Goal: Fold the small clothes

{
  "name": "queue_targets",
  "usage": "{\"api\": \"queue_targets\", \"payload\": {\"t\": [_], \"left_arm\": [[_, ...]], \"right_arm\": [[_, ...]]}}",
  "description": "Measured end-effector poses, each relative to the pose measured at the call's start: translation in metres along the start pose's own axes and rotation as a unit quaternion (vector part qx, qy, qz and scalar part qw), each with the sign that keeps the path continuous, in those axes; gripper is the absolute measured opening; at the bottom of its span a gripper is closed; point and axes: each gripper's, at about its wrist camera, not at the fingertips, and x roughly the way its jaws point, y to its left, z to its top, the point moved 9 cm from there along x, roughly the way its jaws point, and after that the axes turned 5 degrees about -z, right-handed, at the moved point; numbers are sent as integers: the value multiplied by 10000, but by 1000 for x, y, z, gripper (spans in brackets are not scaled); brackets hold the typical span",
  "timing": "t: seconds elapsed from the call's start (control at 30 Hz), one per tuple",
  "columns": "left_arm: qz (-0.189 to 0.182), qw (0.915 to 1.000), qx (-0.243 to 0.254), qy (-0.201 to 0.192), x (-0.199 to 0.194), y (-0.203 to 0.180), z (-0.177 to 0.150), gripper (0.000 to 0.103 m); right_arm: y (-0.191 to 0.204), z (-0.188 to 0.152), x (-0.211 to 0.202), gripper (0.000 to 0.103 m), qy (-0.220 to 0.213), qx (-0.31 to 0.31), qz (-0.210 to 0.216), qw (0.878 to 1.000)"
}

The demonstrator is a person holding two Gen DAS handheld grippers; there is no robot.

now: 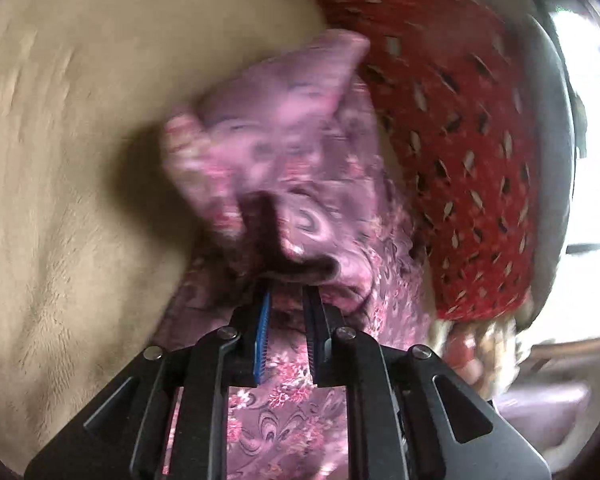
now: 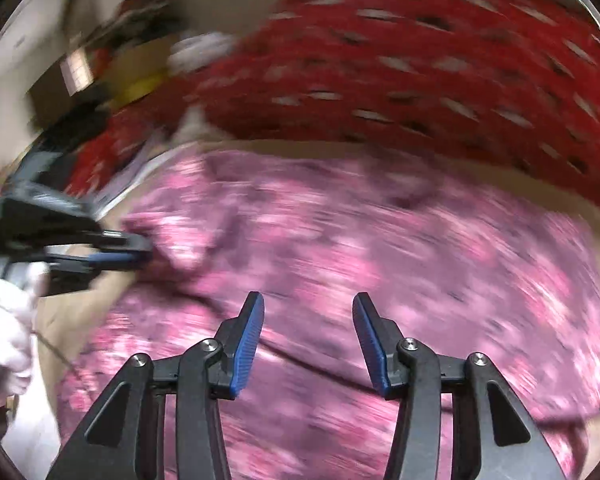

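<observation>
A pink-purple floral garment (image 1: 300, 152) lies bunched on a beige plush surface (image 1: 80, 160). My left gripper (image 1: 287, 292) is at a raised fold of it; its blue pads stand a narrow gap apart, with the dark fold draped across the tips and not visibly pinched. From the right wrist view the garment (image 2: 380, 248) spreads wide and blurred, and the left gripper (image 2: 146, 249) touches its left edge. My right gripper (image 2: 308, 300) hovers over the near part of the garment, open, with nothing between its fingers.
A red cloth with small white and dark marks (image 1: 460, 140) lies past the garment, and its pale fringe (image 1: 492, 344) hangs at the right. The same red cloth (image 2: 420, 60) fills the far side. Blurred clutter (image 2: 112, 60) sits at the back left. A white-gloved hand (image 2: 4, 320) holds the left tool.
</observation>
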Motion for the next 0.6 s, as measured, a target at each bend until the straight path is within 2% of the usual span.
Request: {"api": "queue_targets", "payload": {"t": [0.1, 0.2, 0.33, 0.37, 0.4, 0.43, 0.53, 0.57, 0.6], "left_arm": [[-244, 9994, -226, 19, -5, 9, 4, 12], [-325, 9992, -215, 53, -7, 10, 5, 12], [-384, 9990, -200, 123, -7, 13, 5, 12], [-427, 9988, -214, 126, -10, 13, 4, 12], [-447, 9987, -209, 128, -12, 15, 4, 12], [-440, 9988, -177, 127, -15, 15, 3, 12], [-308, 9994, 76, 124, -7, 6, -3, 12], [-279, 9994, 133, 136, -6, 3, -5, 18], [-250, 9994, 177, 144, -4, 0, -7, 29]], "right_arm": [[45, 11, 10, 48, 15, -637, 255, 9976], [73, 14, 27, 48, 104, -1204, 199, 9925], [98, 19, 48, 45, 74, -1912, -160, 9814], [101, 19, 52, 40, 62, -2033, -231, 9788], [102, 21, 55, 17, 69, -2087, -205, 9777], [101, 21, 56, 12, 103, -2020, -121, 9793], [80, 29, 43, 12, 0, -1188, 243, 9926], [70, 30, 37, 12, -34, -874, 337, 9956], [55, 32, 30, 12, -77, -439, 467, 9979]]}}
